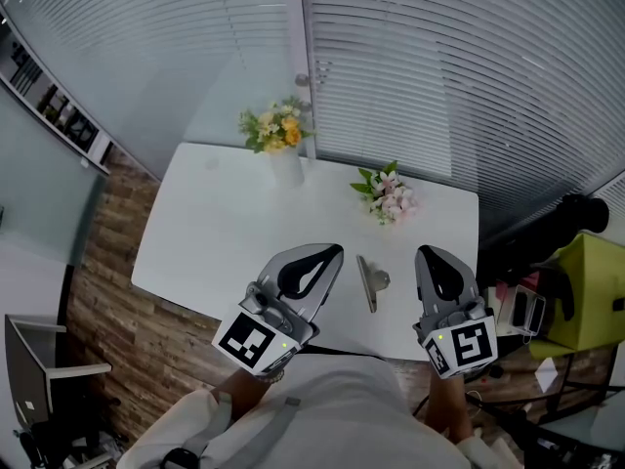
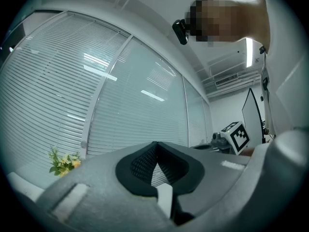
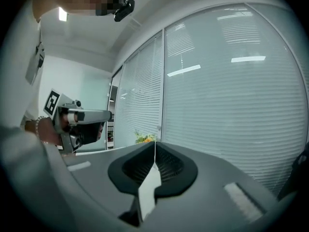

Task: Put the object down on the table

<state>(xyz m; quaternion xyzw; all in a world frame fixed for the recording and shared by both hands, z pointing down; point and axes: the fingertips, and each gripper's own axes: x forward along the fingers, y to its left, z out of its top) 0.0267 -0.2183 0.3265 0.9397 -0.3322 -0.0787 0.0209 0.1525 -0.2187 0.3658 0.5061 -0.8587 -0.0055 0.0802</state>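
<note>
The left gripper has its jaws together, the dark ribbed pads meeting at the tips with nothing caught between them; only a small gap behind the tips lets the blinds show through. The right gripper is the same: jaws pressed together at the tips and empty.

In the head view both grippers hang over the near edge of the white surface, the left one tilted towards the middle and the right one pointing almost straight ahead. Between them lies the metal object, a slim, flat, silvery piece with a wider part on one side. It rests on the surface, close to the near edge, and touches neither gripper.

Farther back on the surface, a white vase of yellow flowers stands near the far edge. A small bunch of pink flowers with green leaves sits to its right, nearer the middle. Both are well apart from the metal object.

Behind the surface runs a glass wall with closed blinds. The wooden floor shows to the left, and a yellow-green thing stands at the right. The person wears a light top, with a dark watch on the left wrist.
</note>
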